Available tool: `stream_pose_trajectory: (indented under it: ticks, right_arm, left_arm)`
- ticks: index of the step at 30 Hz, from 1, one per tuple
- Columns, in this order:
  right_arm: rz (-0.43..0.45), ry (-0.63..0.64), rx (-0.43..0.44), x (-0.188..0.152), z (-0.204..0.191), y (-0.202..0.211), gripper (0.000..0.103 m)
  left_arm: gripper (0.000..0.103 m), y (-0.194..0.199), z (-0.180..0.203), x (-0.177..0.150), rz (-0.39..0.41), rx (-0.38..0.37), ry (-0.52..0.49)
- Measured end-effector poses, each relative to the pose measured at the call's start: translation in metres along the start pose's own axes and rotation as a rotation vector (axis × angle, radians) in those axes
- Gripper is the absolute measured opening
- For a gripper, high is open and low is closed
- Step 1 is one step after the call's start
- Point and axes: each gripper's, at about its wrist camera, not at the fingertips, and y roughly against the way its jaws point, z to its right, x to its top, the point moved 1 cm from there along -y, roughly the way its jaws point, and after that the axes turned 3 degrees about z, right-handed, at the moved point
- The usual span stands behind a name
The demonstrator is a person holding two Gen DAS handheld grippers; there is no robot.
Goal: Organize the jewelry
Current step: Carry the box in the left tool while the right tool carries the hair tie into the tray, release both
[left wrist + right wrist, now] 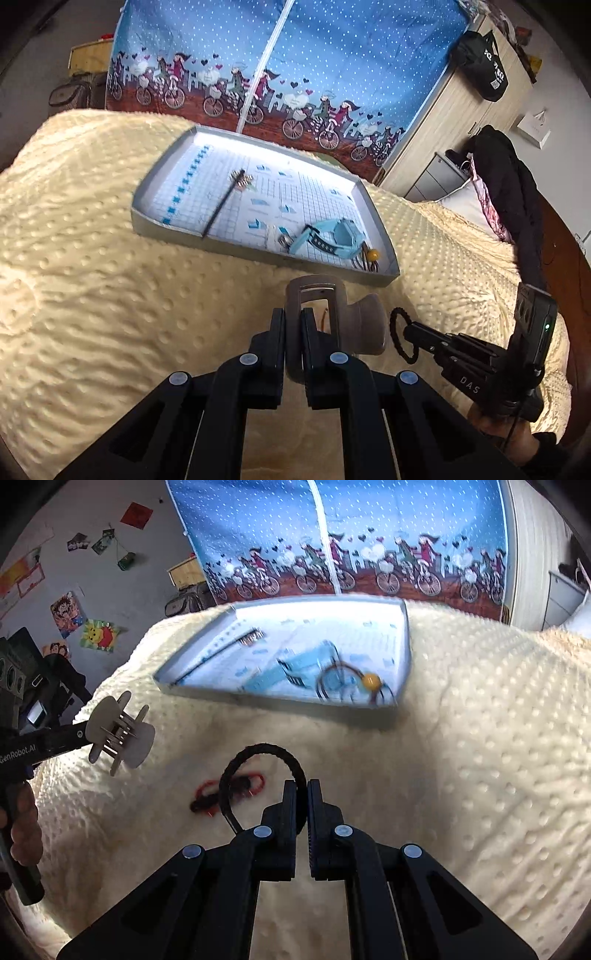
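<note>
Your left gripper (293, 325) has its jaws pressed nearly together on a taupe claw hair clip (325, 314), which sticks up and forward past the fingertips, lifted off the cream dotted blanket (92, 258). From the right wrist view that same clip (120, 733) hangs in the air to the left of your right jaws, teeth fanned out. Your right gripper (302, 794) is closed almost fully on a black hair tie (258, 751); the loop arches up and to the left from between the fingers, held above the blanket. Below that loop and a little left of your right jaws, a red and black band (229, 794) lies on the blanket. Ahead of both sets of jaws sits the shallow grey tray (147, 206) with a grid-printed floor. Inside it, well forward and left of your left jaws, lies a long dark hair pin (223, 203) with a decorated head. Nearer to those jaws, by the tray's near right corner, rest a pale blue watch (332, 236) and a thin cord with a yellow bead (373, 254), blurred in the right wrist view.
</note>
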Motion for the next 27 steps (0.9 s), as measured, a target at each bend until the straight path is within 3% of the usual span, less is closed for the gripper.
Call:
stream_pose_trajectory:
  ticks: [4, 9, 14, 19, 27]
  right_arm:
    - [0.026, 0.002, 0.014, 0.024, -0.012, -0.003, 0.005]
    - [0.041, 0.023, 0.000, 0.056, -0.023, -0.025, 0.005]
    - [0.081, 0.037, -0.074, 0.079, -0.021, -0.049, 0.005]
    - [0.115, 0.091, -0.139, 0.095, -0.027, -0.075, 0.005]
    - [0.059, 0.086, -0.115, 0.093, -0.028, -0.108, 0.005]
  left_arm:
    - [0.008, 0.004, -0.004, 0.020, 0.058, 0.012, 0.030]
    - [0.008, -0.019, -0.014, 0.050, 0.100, 0.036, 0.061]
    - [0.008, -0.047, -0.036, 0.061, 0.144, -0.014, 0.123]
    - [0.008, -0.088, -0.052, 0.065, 0.131, -0.011, 0.174]
    - [0.008, -0.122, -0.063, 0.057, 0.080, -0.030, 0.214]
